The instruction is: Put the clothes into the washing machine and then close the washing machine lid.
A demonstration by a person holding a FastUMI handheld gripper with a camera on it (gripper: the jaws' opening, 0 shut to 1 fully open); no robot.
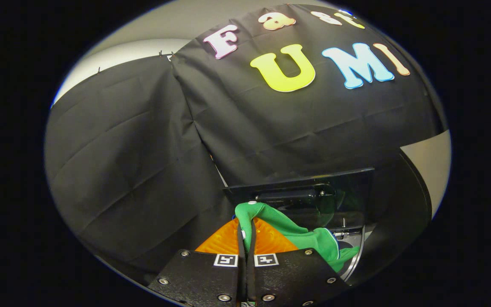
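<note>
A: Looking forward along the gripper [246,238], fingers pinching a fold of green garment [290,232] between them, jaws almost together.

B: And trailing where?

A: Draping rightward off the fingertips, hanging over the open washing machine [356,251]; just beyond, lid [301,196] standing raised against the black cloth wall [134,162].

B: Left of the cloth?

A: Showing something orange [224,243] beneath the fingers.
</note>
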